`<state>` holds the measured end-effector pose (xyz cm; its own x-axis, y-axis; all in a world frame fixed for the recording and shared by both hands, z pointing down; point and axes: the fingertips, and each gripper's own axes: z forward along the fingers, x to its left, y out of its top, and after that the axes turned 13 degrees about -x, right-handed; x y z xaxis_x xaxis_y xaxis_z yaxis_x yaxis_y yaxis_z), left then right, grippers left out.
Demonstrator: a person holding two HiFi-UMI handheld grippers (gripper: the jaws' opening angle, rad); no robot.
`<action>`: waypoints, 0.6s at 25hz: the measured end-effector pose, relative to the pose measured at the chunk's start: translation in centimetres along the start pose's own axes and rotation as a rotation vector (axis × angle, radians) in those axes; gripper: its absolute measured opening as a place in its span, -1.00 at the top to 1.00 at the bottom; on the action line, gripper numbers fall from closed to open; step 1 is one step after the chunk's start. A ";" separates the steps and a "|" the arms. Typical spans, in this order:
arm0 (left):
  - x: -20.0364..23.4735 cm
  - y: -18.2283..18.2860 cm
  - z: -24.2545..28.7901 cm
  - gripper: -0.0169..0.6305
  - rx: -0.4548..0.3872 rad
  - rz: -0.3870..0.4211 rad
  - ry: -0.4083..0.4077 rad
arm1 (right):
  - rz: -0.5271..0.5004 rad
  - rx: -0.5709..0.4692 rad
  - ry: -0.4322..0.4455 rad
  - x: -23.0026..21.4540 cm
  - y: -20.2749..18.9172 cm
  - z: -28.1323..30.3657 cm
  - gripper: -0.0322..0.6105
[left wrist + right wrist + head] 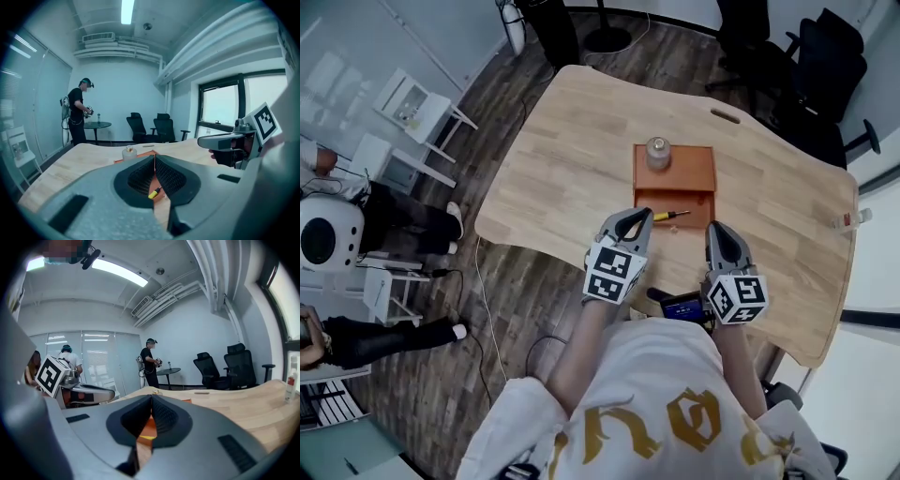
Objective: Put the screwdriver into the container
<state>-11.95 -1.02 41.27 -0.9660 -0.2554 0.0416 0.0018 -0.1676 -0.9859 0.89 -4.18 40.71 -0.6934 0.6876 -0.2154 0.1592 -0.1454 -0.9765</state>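
Left tool (641, 219), right tool (718, 231): closed, empty.
Clear bottle (657, 152) stands inside orange container (677, 176); yellow-handled screwdriver (669, 216) at its near edge.

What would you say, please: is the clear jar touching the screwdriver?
Apart. The head view shows the jar standing at the orange container's far end and the screwdriver lying by its near edge, bare orange surface between them.

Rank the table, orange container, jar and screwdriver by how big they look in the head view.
1. wooden table
2. orange container
3. clear jar and screwdriver: too close to rank. The jar looks bulkier, the screwdriver slightly longer but thin.
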 end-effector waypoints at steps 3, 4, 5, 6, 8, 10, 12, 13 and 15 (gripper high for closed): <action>0.0 0.2 -0.9 0.91 -0.017 0.009 0.011 | -0.025 -0.007 0.009 0.6 0.4 -0.3 0.87; 0.0 0.4 -1.0 0.91 -0.028 0.012 0.014 | -0.035 -0.007 0.014 0.8 0.5 -0.4 0.87; 0.1 0.7 -1.2 0.91 -0.041 0.014 0.016 | -0.045 -0.006 0.019 1.0 0.6 -0.4 0.87; 0.1 0.9 -1.3 0.91 -0.053 0.013 0.017 | -0.053 -0.005 0.025 1.2 0.6 -0.4 0.87; 0.2 1.3 -1.5 0.91 -0.074 -0.006 0.014 | -0.064 -0.006 0.033 1.6 0.7 -0.4 0.87; 0.4 1.5 -1.6 0.91 -0.089 -0.032 0.011 | -0.070 -0.008 0.030 1.8 0.7 -0.5 0.87; 0.4 1.7 -1.5 0.91 -0.101 -0.045 0.010 | -0.073 -0.011 0.025 1.7 0.8 -0.7 0.87; 0.5 1.8 -1.4 0.91 -0.105 -0.045 0.009 | -0.074 -0.013 0.022 1.6 0.9 -0.7 0.87; 0.5 1.9 -1.2 0.91 -0.110 -0.035 0.008 | -0.076 -0.016 0.017 1.5 1.0 -0.8 0.87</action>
<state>-12.74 -0.29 39.19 -0.9670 -0.2433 0.0756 -0.0601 -0.0706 -0.9957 0.58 -2.75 39.43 -0.6921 0.7080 -0.1400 0.1177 -0.0806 -0.9898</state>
